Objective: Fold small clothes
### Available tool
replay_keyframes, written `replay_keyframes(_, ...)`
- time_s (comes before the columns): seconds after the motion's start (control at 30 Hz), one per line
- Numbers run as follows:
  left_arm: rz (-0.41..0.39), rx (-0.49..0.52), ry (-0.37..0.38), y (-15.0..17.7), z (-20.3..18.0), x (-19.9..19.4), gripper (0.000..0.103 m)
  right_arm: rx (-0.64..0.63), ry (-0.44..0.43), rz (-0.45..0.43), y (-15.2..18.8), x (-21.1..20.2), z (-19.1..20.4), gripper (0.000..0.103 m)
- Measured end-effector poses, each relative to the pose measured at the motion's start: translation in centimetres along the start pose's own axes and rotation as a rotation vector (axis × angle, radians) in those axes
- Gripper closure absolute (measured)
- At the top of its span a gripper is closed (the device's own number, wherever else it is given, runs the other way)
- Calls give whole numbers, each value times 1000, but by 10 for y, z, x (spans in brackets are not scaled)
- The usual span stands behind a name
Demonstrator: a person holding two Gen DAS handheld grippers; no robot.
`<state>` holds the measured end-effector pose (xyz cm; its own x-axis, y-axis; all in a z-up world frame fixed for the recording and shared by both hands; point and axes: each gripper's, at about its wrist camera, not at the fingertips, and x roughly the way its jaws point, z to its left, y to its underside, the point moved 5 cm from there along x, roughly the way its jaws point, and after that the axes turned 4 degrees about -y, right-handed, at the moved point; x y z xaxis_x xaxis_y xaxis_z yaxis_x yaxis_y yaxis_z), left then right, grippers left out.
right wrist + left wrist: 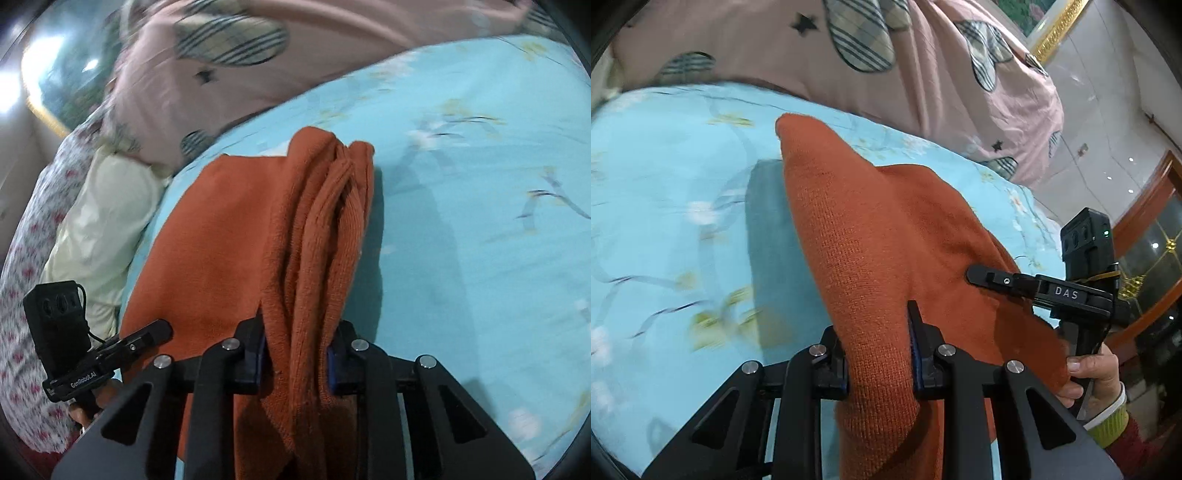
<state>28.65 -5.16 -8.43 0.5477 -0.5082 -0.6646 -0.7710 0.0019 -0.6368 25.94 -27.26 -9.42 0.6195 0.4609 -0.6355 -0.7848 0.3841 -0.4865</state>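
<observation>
While both tongs are lifted above the bed (665, 177), each is closed on a bunched part of the orange knit garment (871, 236), which hangs from them and drapes forward and down onto the light blue floral sheet. Between the fingers of the left tongs (881, 354) a thick fold of the knit is pinched, and the cloth runs ahead of them to a rounded tip. To their right the right tongs (982, 277) reach in sideways with their fingertips against the cloth, the person's right hand (1089, 373) wrapped round the handle below, thumb forward. Seen from the right wrist, the right tongs (295, 354) clamp several gathered folds, and the left tongs (155, 330) lie to their left, pointing across the garment's flat part. Beyond both pairs, a pink quilt (923, 66) with plaid hearts is heaped at the far side of the bed.
</observation>
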Motion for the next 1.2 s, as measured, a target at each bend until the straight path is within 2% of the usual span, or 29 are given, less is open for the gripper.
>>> replay_keyframes(0.1,-30,-16,-52,12,23,-36,80,-49,-35,13,13,18,34,78)
replay_keyframes(0.27,-53,-70,-113,31,60,-77,80,-76,-89,42,26,43,66,78)
replay_keyframes(0.47,18,-138,-173,63,99,-61,77,-57,-32,99,45,73,59,77)
replay_keyframes(0.63,29,-158,-176,77,110,-60,63,-31,-21,109,53,73,49,69)
replay_keyframes(0.7,27,-155,-194,78,111,-62,58,-44,4,112,53,71,50,64)
replay_keyframes(0.73,24,-158,-211,80,112,-66,50,-51,16,118,53,71,51,62)
replay_keyframes(0.8,12,-166,-237,84,117,-76,46,-67,43,121,51,66,53,59)
replay_keyframes(0.9,-23,-191,-253,86,124,-97,46,-90,86,62,41,44,55,58)
replay_keyframes(1.0,-65,-183,-250,85,122,-117,48,-114,63,-7,23,25,65,58)
replay_keyframes(1.1,-75,-145,-200,84,107,-124,54,-130,16,29,9,39,76,58)
replay_keyframes(1.13,-75,-130,-180,83,101,-123,56,-124,8,47,6,48,76,62)
replay_keyframes(1.2,-78,-94,-166,83,91,-122,60,-114,28,82,-1,71,69,66)
